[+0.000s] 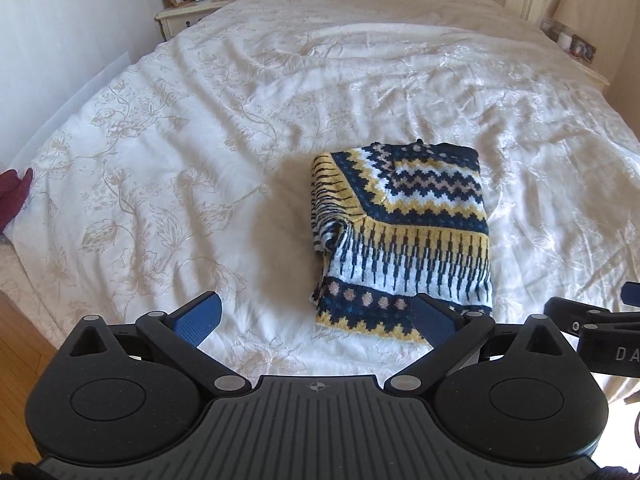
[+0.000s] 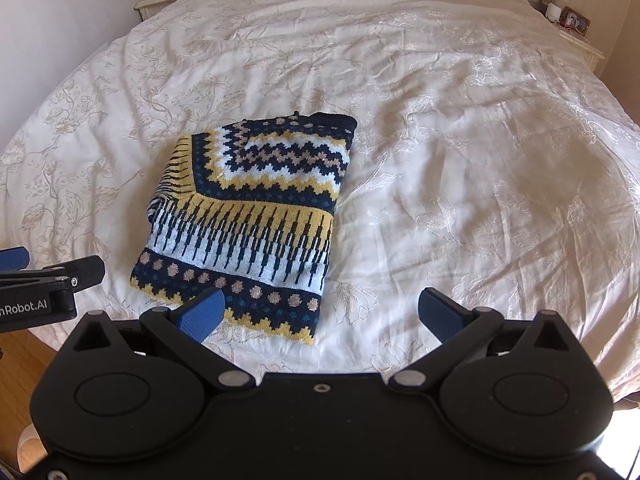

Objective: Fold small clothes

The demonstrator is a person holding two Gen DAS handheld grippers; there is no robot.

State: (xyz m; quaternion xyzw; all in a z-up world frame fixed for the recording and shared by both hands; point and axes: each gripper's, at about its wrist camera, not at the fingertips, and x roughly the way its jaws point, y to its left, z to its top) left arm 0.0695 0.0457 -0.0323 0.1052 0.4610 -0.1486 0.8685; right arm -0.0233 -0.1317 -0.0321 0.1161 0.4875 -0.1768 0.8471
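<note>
A knitted sweater (image 1: 404, 228) in navy, yellow and white patterns lies folded into a compact rectangle on the bed; it also shows in the right wrist view (image 2: 252, 220). My left gripper (image 1: 316, 316) is open and empty, held just in front of the sweater's near edge, its right finger over the near hem. My right gripper (image 2: 320, 312) is open and empty, its left finger over the sweater's near right corner. Each gripper shows at the edge of the other's view.
The bed (image 1: 200, 128) has a white floral cover, rumpled with creases. Nightstands with lamps and frames stand at the far left (image 1: 188, 4) and far right (image 2: 576, 24). A dark red cloth (image 1: 14, 196) lies at the left bed edge. Wooden floor (image 1: 20, 344) shows below.
</note>
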